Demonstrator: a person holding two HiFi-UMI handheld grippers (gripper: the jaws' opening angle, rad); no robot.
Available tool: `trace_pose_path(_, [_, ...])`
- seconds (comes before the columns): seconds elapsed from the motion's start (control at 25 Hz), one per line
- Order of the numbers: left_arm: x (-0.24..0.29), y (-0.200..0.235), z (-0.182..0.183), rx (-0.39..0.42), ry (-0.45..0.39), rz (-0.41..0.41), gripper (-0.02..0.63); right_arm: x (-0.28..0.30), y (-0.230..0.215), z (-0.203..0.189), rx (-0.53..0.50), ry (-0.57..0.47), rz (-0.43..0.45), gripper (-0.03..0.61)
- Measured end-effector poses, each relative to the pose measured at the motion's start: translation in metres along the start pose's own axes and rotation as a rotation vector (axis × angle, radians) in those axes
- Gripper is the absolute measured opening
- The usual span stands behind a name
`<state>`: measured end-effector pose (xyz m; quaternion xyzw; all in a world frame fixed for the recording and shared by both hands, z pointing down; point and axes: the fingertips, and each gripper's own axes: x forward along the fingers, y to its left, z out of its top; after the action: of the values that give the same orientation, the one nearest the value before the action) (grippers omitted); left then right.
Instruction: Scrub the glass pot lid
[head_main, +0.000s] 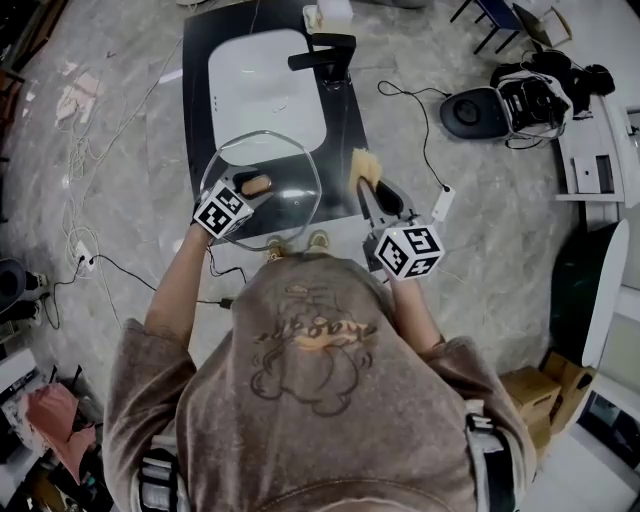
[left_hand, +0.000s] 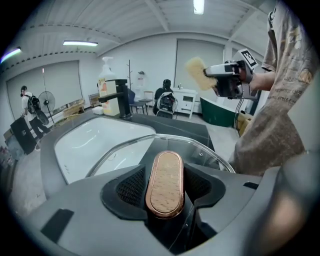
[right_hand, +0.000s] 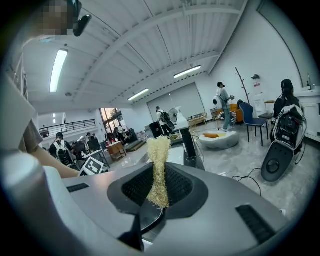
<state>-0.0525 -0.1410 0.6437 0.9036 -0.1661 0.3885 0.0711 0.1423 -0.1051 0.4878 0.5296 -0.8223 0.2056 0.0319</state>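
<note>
the left tool (head_main: 249, 188) is clamped on the wooden handle (left_hand: 165, 182) of the glass pot lid (head_main: 292, 195), holding the lid over the near edge of the dark desk (head_main: 200, 120). just to the right, apart from the lid, the right tool (head_main: 372, 192) pinches a yellow fibrous scrubber (head_main: 364, 165). beyond sit the white sink (head_main: 265, 90) and the black faucet (head_main: 325, 55).

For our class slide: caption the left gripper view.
Left gripper clamps the wooden handle of the glass lid at the sink; right gripper holds a yellow scrubber.
</note>
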Motion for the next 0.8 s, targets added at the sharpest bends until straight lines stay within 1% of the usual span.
trace_pose_path(0.08, [0.0,-0.001,-0.001,0.012,-0.007,0.001,0.237,0.0,-0.001,-0.001,0.004,0.002,-0.008,0.061])
trace_pose_path(0.16, [0.001,-0.004,-0.002,0.019,-0.012,0.0,0.201,-0.001,-0.002,-0.003,0.008,0.003,-0.015,0.061])
trace_pose_path(0.44, [-0.001,-0.008,0.001,0.048,-0.023,-0.004,0.186,0.0,-0.005,-0.008,0.021,0.004,-0.032,0.061])
trace_pose_path(0.64, [-0.007,-0.01,0.001,0.018,-0.019,-0.016,0.183,0.001,-0.008,-0.008,0.022,0.002,-0.04,0.061])
trace_pose_path(0.8, [-0.021,-0.005,0.023,-0.013,-0.071,-0.006,0.183,0.007,-0.008,-0.009,0.02,0.003,-0.037,0.061])
